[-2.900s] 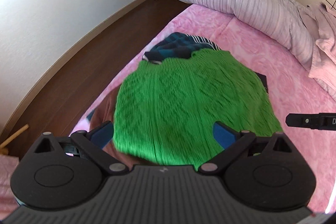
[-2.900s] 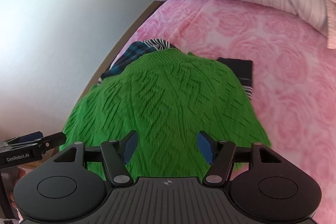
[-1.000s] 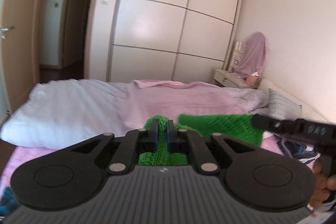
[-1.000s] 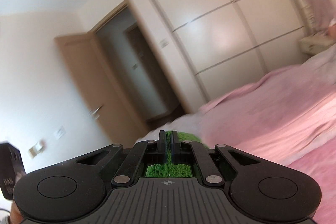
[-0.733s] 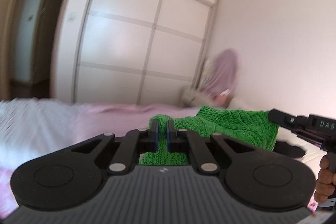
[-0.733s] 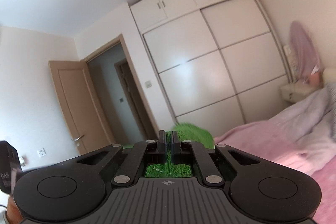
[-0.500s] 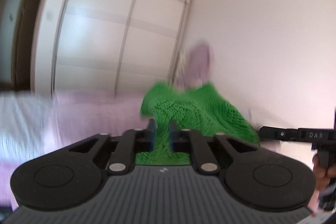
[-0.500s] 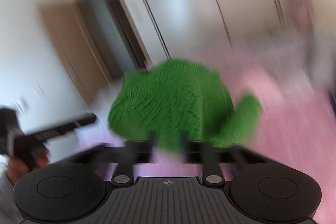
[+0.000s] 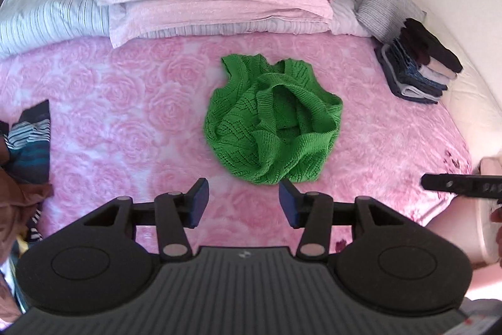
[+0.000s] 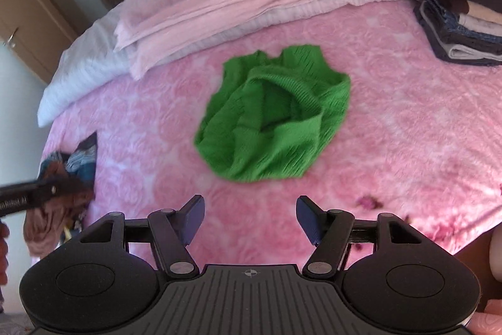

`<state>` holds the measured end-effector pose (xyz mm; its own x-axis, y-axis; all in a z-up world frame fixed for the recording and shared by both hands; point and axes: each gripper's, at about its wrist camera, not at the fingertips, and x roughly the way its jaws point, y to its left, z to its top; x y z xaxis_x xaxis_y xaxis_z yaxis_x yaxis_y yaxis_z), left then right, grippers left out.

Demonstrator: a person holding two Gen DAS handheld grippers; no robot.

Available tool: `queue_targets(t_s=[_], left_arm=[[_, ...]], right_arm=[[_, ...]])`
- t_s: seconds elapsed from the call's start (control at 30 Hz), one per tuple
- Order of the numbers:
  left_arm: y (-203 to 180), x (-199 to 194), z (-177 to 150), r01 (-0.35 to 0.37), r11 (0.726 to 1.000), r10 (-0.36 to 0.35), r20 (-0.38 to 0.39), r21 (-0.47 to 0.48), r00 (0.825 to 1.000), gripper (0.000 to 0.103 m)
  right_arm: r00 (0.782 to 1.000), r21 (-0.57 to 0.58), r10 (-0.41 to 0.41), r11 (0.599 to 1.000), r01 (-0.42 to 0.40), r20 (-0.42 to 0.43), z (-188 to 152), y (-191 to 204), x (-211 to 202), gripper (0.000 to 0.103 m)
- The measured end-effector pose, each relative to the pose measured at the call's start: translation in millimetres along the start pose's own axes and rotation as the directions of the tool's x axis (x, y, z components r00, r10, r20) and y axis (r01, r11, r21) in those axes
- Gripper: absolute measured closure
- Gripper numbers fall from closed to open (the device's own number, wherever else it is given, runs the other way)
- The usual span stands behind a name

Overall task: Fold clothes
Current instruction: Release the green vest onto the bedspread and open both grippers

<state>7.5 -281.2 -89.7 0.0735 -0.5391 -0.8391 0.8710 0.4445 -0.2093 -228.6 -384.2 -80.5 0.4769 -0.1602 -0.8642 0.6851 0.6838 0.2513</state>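
Clearly we are midway: a stack of folded clothes sits at the far right of the bed, while unfolded garments wait at its left edge. The green knit sweater lies crumpled mid-bed, not yet spread. Our left gripper and right gripper hover with jaws wide, empty.

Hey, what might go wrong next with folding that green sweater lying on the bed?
The green sweater lies bunched in a heap, so either open gripper, left or right, may pinch several layers at once. Its loose open knit may also snag on a fingertip.
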Motion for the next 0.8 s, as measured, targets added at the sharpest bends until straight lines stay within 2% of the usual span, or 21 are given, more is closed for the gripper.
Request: queue_targets(t_s=[0.07,0.4,0.6,0.8], left_arm=[[2.2,-21.0,-4.2,0.002,1.000,-0.002,0.010,0.008,1.000,0.053],[15.1,-58.3,-63.7,-0.053,0.996,0.055,-0.030,0.069,0.998,0.052],[10.4,-78.2,-81.6,-0.058,0.991,0.059,-0.008,0.119,0.998,0.048],[-0.3,-84.5,-88.2,-0.051,0.987,0.051,0.006,0.154,0.999,0.047]], right_arm=[[1.000,-0.002,-0.010,1.000,0.010,-0.012,-14.4,11.5,6.0,0.041],[0.997,-0.039,-0.079,0.996,0.078,-0.013,-87.4,49.5,-10.8,0.041],[0.996,-0.020,-0.092,0.996,0.093,0.007,-109.7,52.4,-28.0,0.041],[0.995,-0.013,-0.094,0.995,0.094,0.023,-113.1,45.7,-37.1,0.041]])
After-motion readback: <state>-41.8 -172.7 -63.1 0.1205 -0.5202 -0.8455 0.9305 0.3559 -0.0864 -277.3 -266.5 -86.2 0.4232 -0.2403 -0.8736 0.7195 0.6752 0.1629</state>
